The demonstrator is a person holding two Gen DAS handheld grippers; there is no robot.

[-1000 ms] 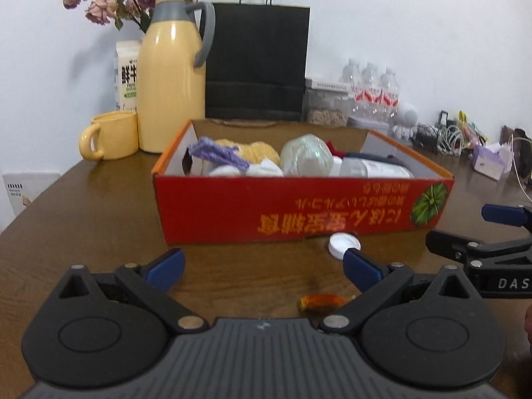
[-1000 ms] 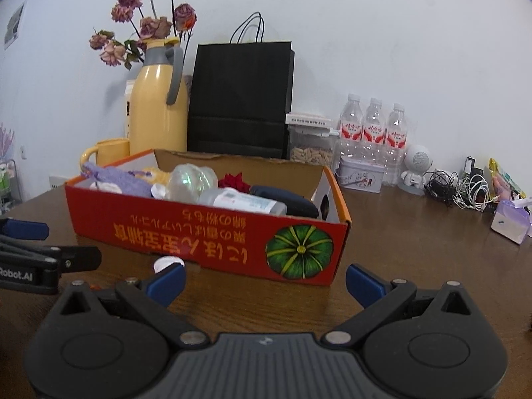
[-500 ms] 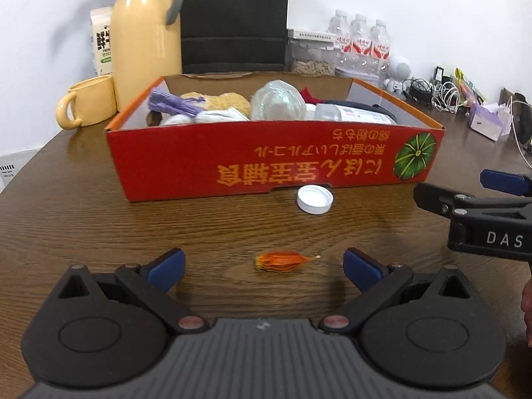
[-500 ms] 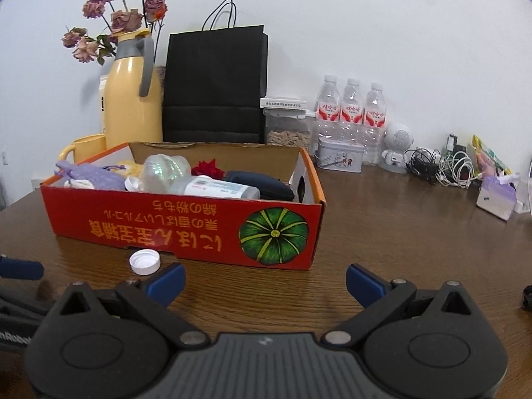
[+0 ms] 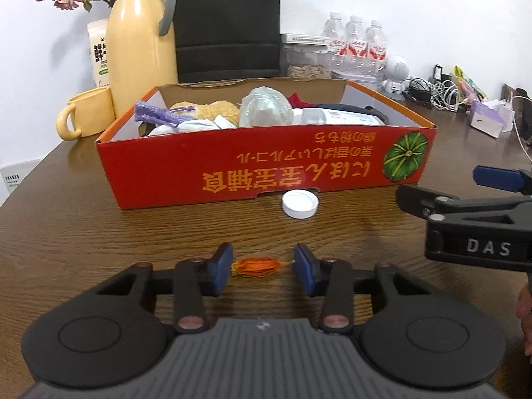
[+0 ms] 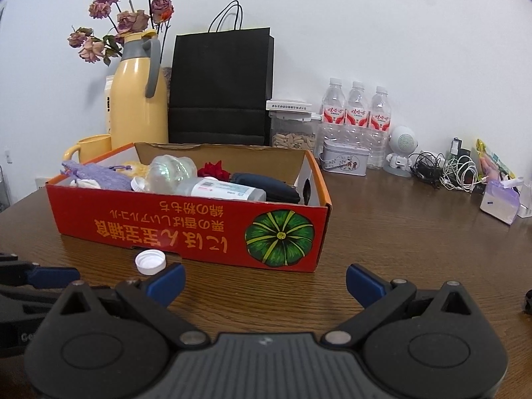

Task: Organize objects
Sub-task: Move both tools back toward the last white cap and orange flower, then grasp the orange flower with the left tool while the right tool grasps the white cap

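Blue pads on the left gripper (image 5: 262, 267) were closing in on a small orange dried flower (image 5: 256, 267) that lay on the brown wooden table (image 5: 66, 226). The flower sat right between the two pads; the pad at 9 o'clock looked to be just at its petals, and the pad at 3 o'clock was a little way off its thin stem, so it was not squeezed yet. The gripper tipped down toward the table so its pads could come in low from both sides, likely because the flower was so small and flat. At 12 o'clock from the flower stood the red cardboard box (image 5: 266, 169) with a green pumpkin picture, already full of things like a clear plastic bottle (image 5: 266, 108) and a purple knit pouch (image 5: 163, 118). That box was probably where the flower was meant to go. A white bottle cap (image 5: 300, 203) lay on the table just beside the box's front wall, at about 1 o'clock from the flower, and it looked left to tidy too. The right gripper (image 6: 264, 281) waited at 3 o'clock, low over the table with its pads spread wide and nothing between them. It pointed toward the box's pumpkin corner, out of the way.
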